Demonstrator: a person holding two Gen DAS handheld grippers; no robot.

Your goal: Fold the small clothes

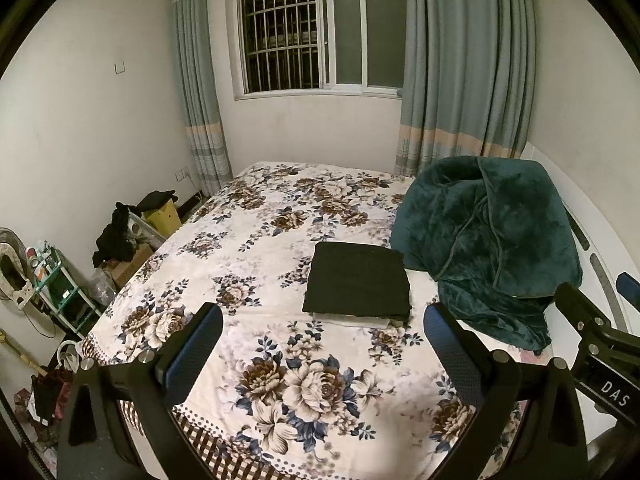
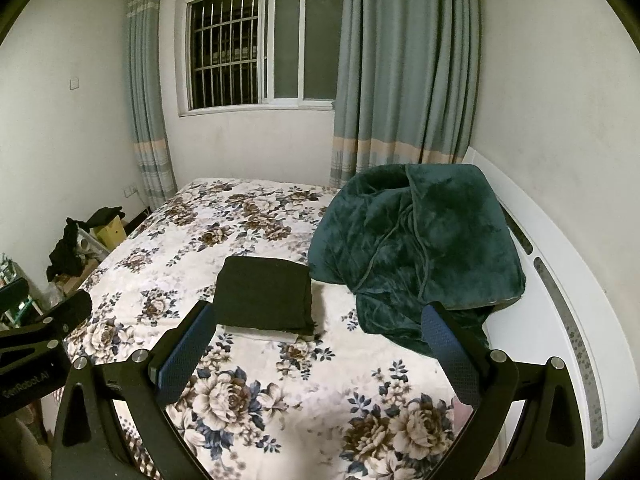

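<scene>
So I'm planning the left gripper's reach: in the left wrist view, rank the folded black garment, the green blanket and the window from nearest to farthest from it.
From the left gripper, open above the bed:
1. Folded black garment, just ahead, slightly right, lying on a white folded piece.
2. Green blanket, farther right, heaped by the headboard; its near edge is almost as close.
3. Window, on the far wall.

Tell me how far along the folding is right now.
Done, by the look of it: a black garment lies folded square on the floral bedspread, on top of a folded white piece. In hand: nothing; the left gripper and right gripper are both open and hold nothing. Left: no unfolded small clothes show on the bed; only a rumpled green blanket beside the stack.
</scene>
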